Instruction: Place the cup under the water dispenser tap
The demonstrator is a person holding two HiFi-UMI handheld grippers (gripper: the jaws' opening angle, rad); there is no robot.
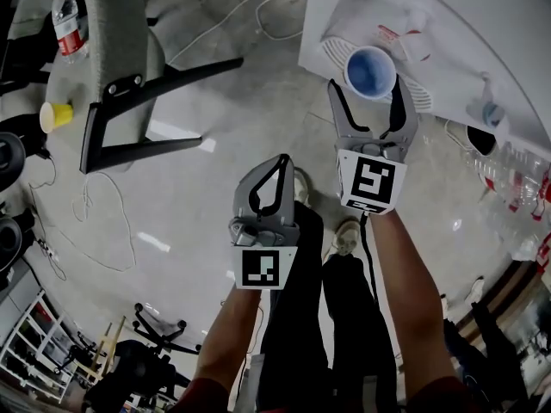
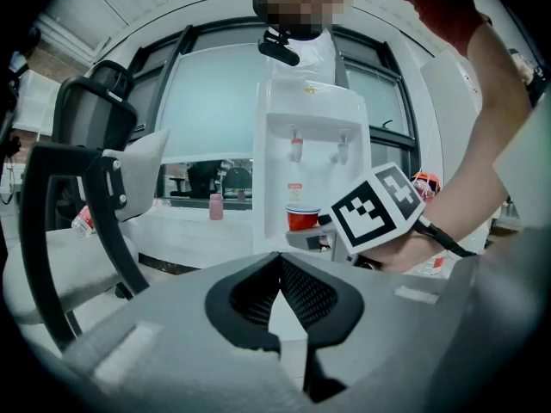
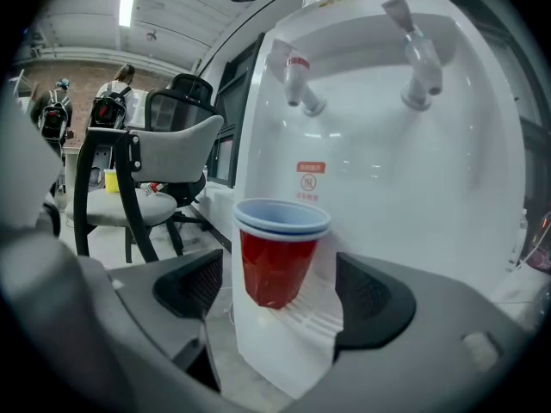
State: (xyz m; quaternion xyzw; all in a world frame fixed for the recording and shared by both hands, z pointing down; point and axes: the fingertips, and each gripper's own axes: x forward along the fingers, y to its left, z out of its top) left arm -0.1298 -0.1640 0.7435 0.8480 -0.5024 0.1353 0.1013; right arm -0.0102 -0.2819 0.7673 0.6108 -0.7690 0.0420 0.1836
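Red cup (image 3: 277, 256) w/ a pale blue rim stands upright on the ribbed drip tray (image 3: 323, 321) of the white water dispenser (image 3: 387, 179). It sits in the recess, approx. below the red-marked tap (image 3: 297, 76); the 2nd tap (image 3: 415, 58) is off to the side. The right gripper (image 3: 280, 292) is spread wide, one jaw on each side of the cup w/ a gap showing on both sides, so it isn't pinching it. Head view agrees: the cup's open mouth is seen from above, btw the two jaw tips.

The left gripper (image 2: 280, 263) is pressed together, tips meeting, nothing btw them. It's held nearer the person's body than the right one, over the floor, well apart from the dispenser. Its view faces the dispenser front and shows the right gripper's marker cube (image 2: 379, 209) just beside the cup.

A grey office chair (image 1: 120, 50) stands off to the left, w/ a plastic bottle (image 1: 67, 15) and a small yellow cup (image 1: 56, 116) near it. A white cable (image 1: 258, 7) trails across the floor.
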